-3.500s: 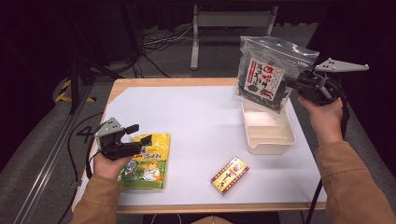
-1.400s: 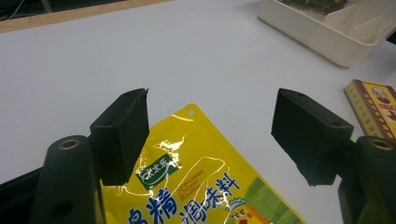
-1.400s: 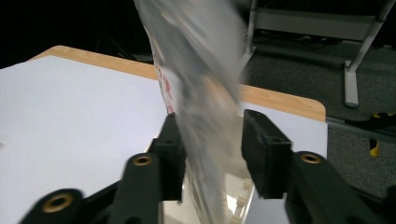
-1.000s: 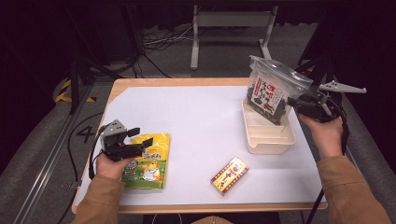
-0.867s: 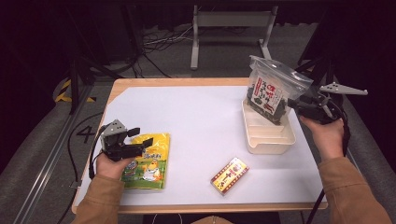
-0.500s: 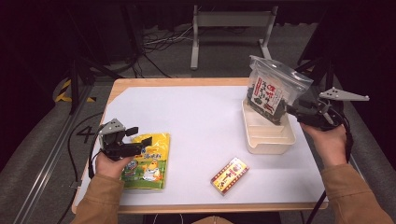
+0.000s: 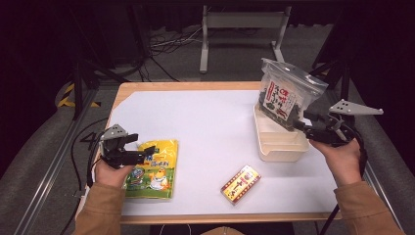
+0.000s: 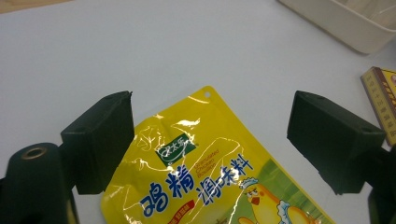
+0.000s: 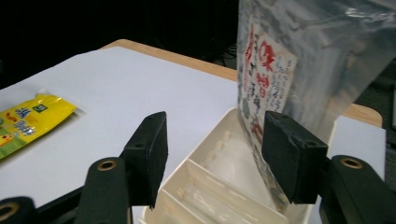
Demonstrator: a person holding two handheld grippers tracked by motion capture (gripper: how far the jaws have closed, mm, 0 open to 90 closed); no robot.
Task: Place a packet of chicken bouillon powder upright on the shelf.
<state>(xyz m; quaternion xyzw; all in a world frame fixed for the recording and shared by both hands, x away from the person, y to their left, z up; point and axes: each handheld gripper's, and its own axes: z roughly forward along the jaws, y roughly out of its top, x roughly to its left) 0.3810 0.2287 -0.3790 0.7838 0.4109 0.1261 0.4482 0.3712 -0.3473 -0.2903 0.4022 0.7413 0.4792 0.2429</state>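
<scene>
Seaweed bag (image 7: 286,95) stood in the white tray (image 7: 279,144)

Nearest, the left gripper (image 7: 139,155) is held wide open over the yellow pouch (image 7: 151,169), nothing gripped. Farther off, the right gripper (image 7: 302,126) is opened, its jaws parted beside the upright bag, nothing grasped.

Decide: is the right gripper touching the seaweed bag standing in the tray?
Apart. The right gripper view shows the right gripper open, a gap between its jaws and the seaweed bag standing in the tray.

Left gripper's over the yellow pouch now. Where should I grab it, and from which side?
Probably the hole-punched top corner of the yellow pouch, approached from above. It lies flat on the white table, and the left gripper already stands open, straddling that narrow corner.
</scene>
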